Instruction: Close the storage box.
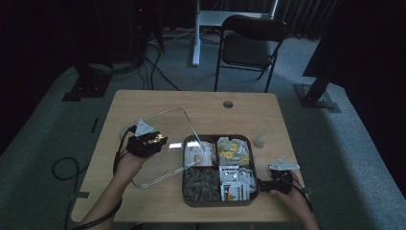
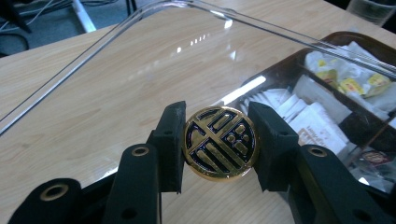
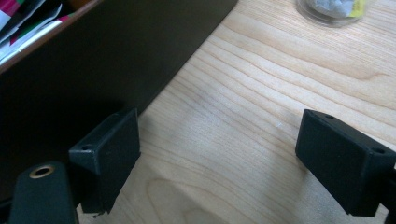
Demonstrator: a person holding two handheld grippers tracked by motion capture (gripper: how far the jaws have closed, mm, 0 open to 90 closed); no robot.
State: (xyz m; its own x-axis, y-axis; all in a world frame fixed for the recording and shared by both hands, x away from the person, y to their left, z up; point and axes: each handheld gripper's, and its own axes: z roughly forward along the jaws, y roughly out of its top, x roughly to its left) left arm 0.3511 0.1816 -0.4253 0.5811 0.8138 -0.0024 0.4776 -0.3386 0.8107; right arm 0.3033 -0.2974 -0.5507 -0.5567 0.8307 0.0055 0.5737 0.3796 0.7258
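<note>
Now, left tongs (image 2: 219, 142) clamped on clear lid's gold knob (image 2: 219, 141), right tongs (image 3: 219, 163) spread open beside tray (image 3: 93, 60)

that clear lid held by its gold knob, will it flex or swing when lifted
Probably stiff: the clear lid keeps its flat shape while tilted off the tray. It may swing, since the left tongs pinch only the round gold knob. Its glossy surface looks slippery.

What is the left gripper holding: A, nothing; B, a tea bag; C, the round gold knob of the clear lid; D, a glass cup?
C: the left gripper has its jaws clamped on the gold knob of the clear lid, lifted beside the tray.
</note>
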